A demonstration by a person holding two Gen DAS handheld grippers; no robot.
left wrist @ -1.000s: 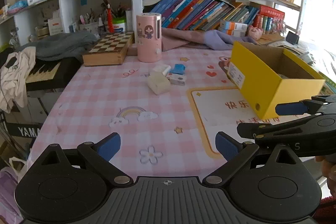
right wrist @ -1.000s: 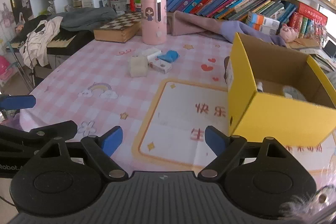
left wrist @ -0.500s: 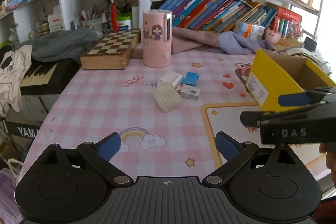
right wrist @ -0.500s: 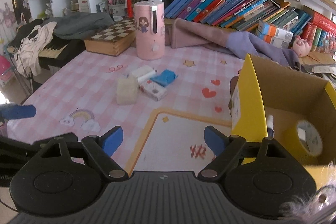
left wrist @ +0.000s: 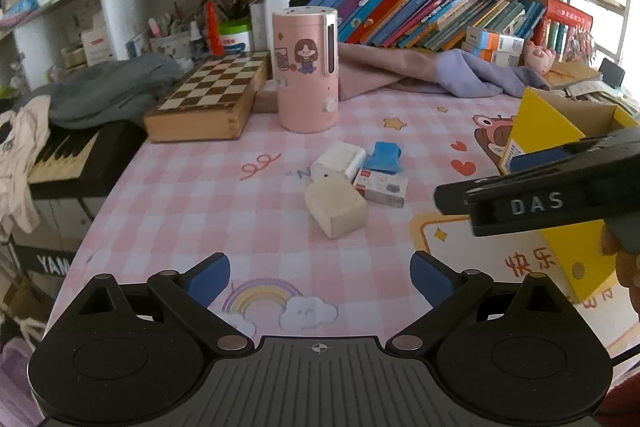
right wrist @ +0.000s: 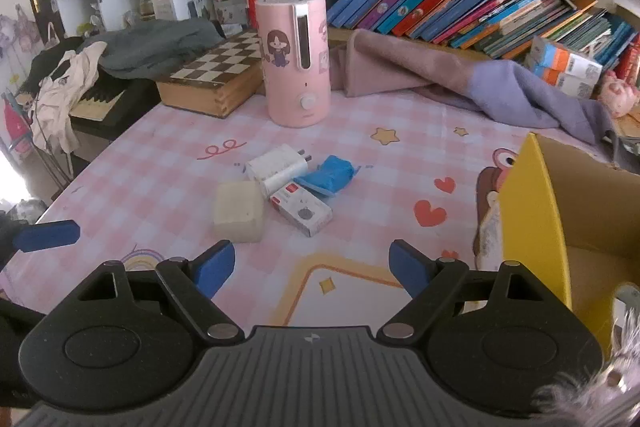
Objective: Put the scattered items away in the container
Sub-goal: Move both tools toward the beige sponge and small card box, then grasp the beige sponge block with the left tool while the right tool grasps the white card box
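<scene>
Four scattered items (right wrist: 276, 193) sat nearer than a second before; both claws, left (left wrist: 320, 279) and right (right wrist: 312, 269), stayed released and empty. Yellow container (right wrist: 532, 223) lay right, contents seemingly hidden.

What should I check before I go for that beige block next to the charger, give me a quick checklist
1. Right gripper jaws open and empty: ok.
2. Left gripper jaws open and empty: ok.
3. Beige block has free space on its near and left sides: ok. Its far right corner sits close to the white charger; touching or not: cannot tell.
4. Small white box lies just right of the block and may get nudged: not ok.
5. Yellow box is open-topped and to the right, ready to receive: ok.
6. Blue crumpled item lies behind the small box, out of the approach: ok.
</scene>
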